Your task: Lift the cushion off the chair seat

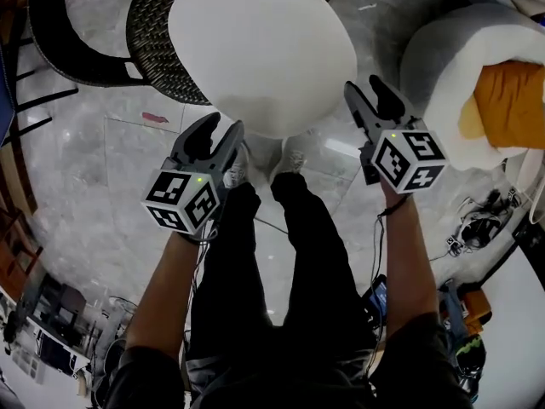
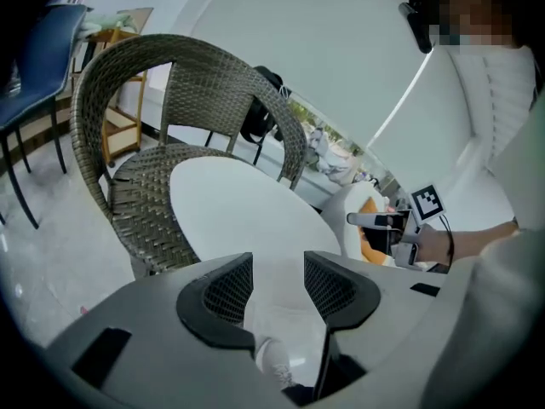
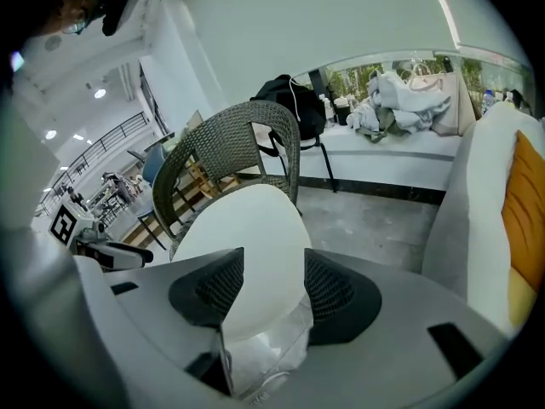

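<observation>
"Two grippers in the head view?"
"Yes. The left gripper (image 1: 224, 126) is near the lower-left edge of the cushion (image 1: 260, 45) and the right gripper (image 1: 363, 85) is at its right edge, both with fingers apart. The white cushion lies on the wicker chair (image 1: 157, 49), top centre."
"Left gripper view?"
"Fingers (image 2: 228, 288) spread, clamping nothing. The cushion (image 2: 247, 216) is ahead on the seat, mid-frame."
"Right gripper view?"
"Fingers (image 3: 328, 292) apart too. The cushion (image 3: 247, 245) shows through the gap, unpinched, with the chair (image 3: 255, 111) behind it."
</observation>
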